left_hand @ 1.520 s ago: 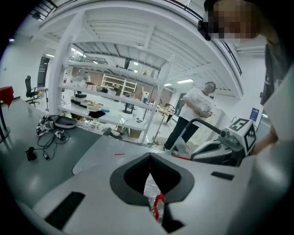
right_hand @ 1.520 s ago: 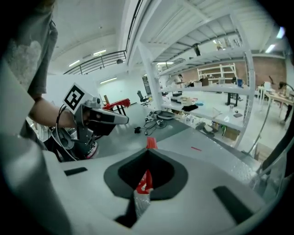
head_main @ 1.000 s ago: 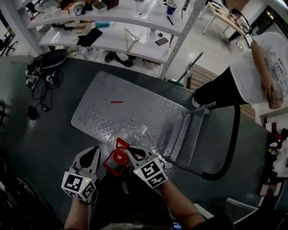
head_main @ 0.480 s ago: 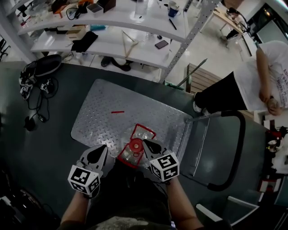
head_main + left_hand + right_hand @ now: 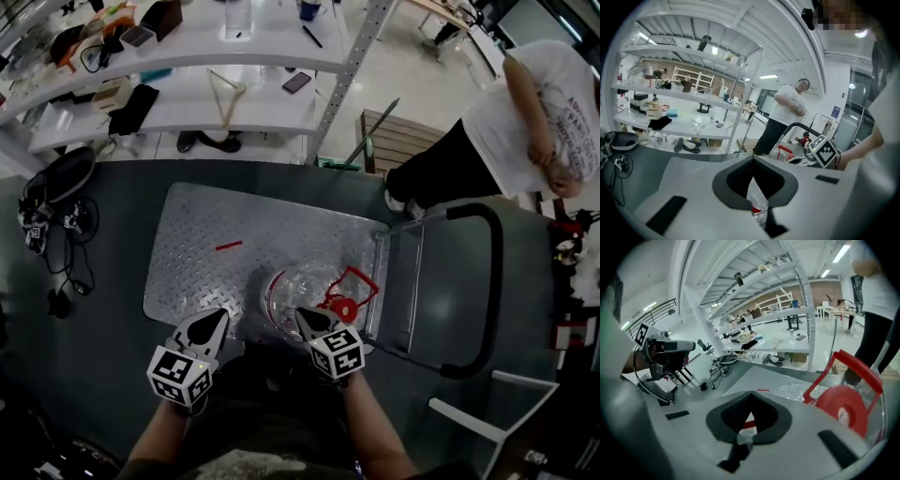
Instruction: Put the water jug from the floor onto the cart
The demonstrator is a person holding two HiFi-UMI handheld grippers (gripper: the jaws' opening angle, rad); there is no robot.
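One water jug [image 5: 295, 292] is lying on its side on the cart deck [image 5: 202, 267], red cap [image 5: 343, 307] pointing toward the push handle [image 5: 494, 277]. I am judging that it needs steadying against rolling. My right gripper [image 5: 307, 319] is keeping its fingers pressed together, empty, tips at the jug's wall. My left gripper [image 5: 216, 321], also closed and empty, is hovering near it.

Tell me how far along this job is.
Done: the water jug lies on its side on the cart deck. In hand: nothing gripped; left gripper and right gripper, both shut, sit at the jug's near side. Left: probably only drawing the grippers away.
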